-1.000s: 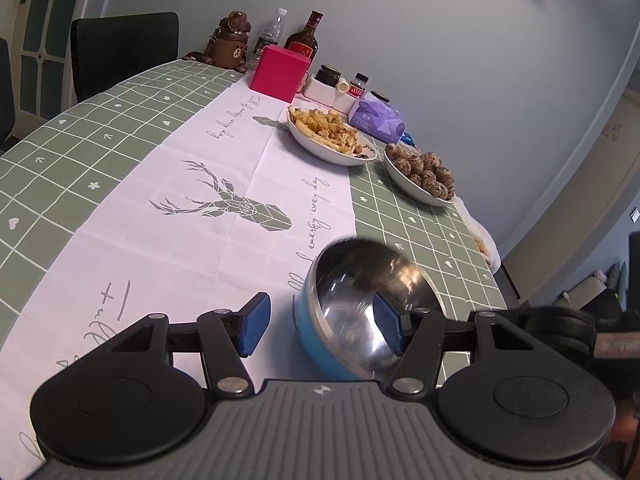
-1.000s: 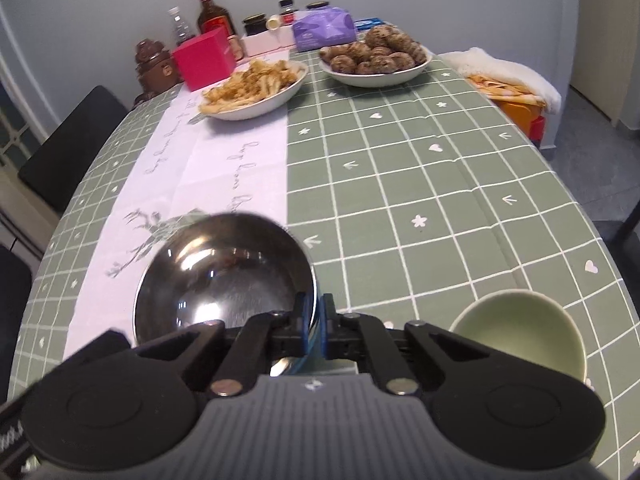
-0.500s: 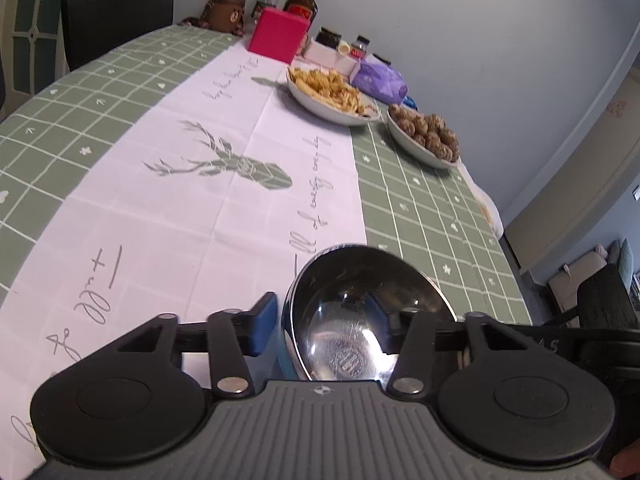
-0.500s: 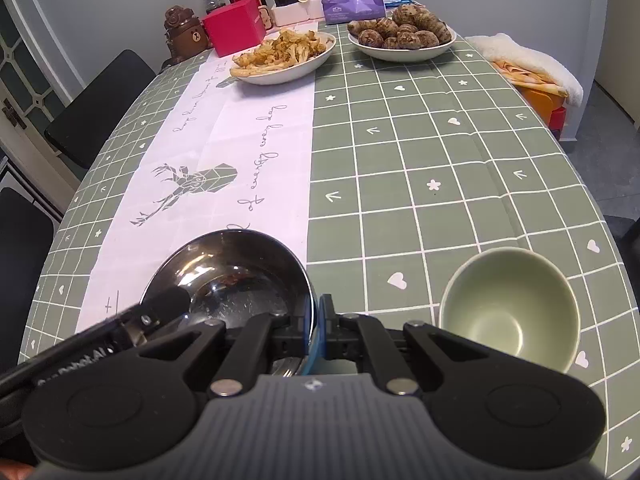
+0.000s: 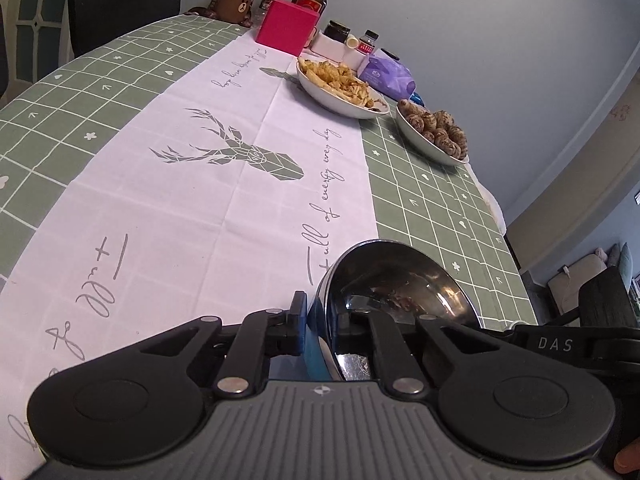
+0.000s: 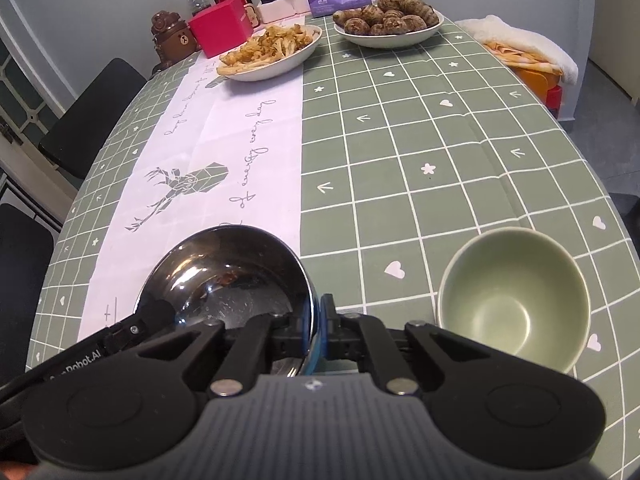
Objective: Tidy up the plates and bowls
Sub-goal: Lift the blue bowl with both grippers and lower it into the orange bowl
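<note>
A steel bowl with a blue outer wall is near the table's front edge. My left gripper is shut on its left rim, one finger outside and one inside. My right gripper is shut on its right rim the same way. A pale green bowl stands empty on the tablecloth just right of the right gripper. Whether the steel bowl touches the table is hidden.
A plate of fried food and a plate of brown round roots stand at the far end, with a pink box, bottles and jars behind. Black chairs stand at the left.
My left gripper has closed on the steel bowl's left rim. Both views have shifted slightly; the right gripper keeps its hold on the other rim.
</note>
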`<state>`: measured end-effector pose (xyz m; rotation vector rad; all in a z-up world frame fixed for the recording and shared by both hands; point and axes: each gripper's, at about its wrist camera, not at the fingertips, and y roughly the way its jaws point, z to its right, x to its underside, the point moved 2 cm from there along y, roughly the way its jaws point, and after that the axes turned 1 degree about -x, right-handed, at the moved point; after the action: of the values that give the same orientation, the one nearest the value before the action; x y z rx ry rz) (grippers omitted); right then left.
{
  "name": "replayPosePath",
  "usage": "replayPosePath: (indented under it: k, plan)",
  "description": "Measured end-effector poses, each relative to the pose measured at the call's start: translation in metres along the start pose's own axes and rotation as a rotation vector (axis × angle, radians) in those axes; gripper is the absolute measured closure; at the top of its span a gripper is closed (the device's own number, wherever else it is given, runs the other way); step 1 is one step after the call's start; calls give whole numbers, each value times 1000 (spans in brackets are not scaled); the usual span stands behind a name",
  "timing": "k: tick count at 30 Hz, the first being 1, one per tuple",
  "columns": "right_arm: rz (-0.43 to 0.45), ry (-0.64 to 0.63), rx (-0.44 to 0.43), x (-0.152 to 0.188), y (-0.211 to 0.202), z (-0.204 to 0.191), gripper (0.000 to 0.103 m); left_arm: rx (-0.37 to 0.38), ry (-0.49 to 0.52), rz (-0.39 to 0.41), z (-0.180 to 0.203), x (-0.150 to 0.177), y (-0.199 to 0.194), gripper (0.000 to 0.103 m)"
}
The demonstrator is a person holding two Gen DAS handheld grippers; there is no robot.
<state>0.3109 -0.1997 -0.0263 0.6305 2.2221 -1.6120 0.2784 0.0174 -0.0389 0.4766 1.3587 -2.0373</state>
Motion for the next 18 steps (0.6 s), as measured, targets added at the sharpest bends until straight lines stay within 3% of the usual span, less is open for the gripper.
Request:
replayPosePath:
  k: [7,18]
  plan:
    - [26,24,-37,3,-26,3,100,-7,35,40,17,-3,-27,91]
    - [107,56,-116,28,-108,20,100,57,54,132,53,10,-96,90]
